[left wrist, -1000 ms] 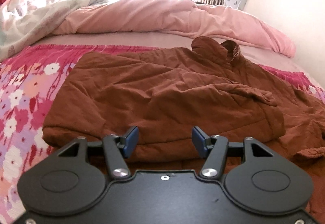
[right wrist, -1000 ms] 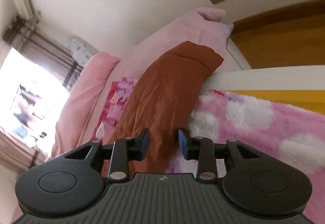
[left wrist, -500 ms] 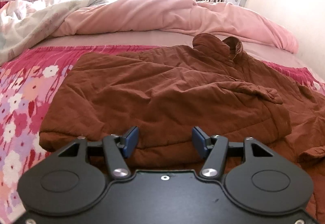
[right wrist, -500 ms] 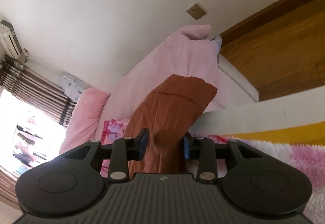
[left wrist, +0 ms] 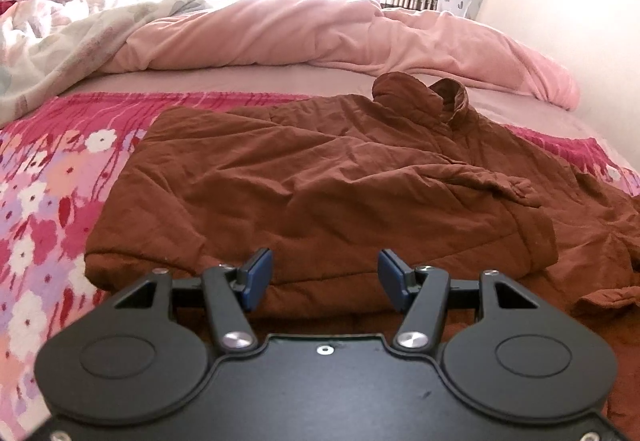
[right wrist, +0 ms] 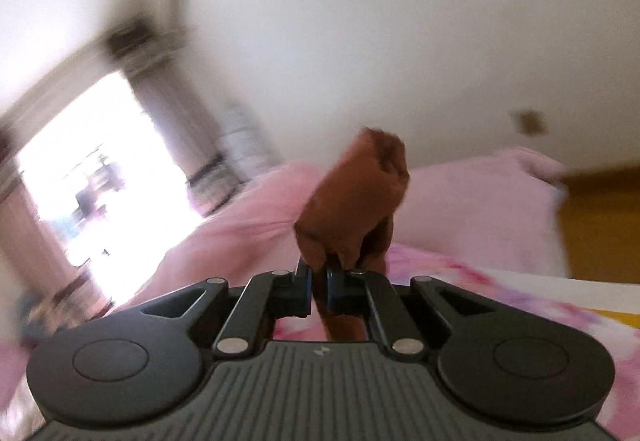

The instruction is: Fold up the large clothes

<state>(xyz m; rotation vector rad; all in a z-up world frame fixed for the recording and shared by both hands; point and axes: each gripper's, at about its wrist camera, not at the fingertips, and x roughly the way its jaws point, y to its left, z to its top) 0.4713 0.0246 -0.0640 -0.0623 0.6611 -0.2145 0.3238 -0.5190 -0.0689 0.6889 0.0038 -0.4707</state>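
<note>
Two grippers work on the brown jacket point(left wrist: 320, 181), which lies partly folded on the bed point(left wrist: 248, 81). The right gripper point(right wrist: 319, 291) has just clamped on a sleeve point(right wrist: 352, 201) and swung it up, so a fold looks underway. The left gripper point(left wrist: 324, 275) hangs released above the near hem.

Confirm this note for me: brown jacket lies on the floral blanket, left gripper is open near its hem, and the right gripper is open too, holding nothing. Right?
Not quite. The right gripper is shut on a fold of the brown jacket, as the right wrist view shows, though blurred. The rest holds: in the left wrist view the jacket lies on the floral blanket and the left gripper is open near its hem.
</note>
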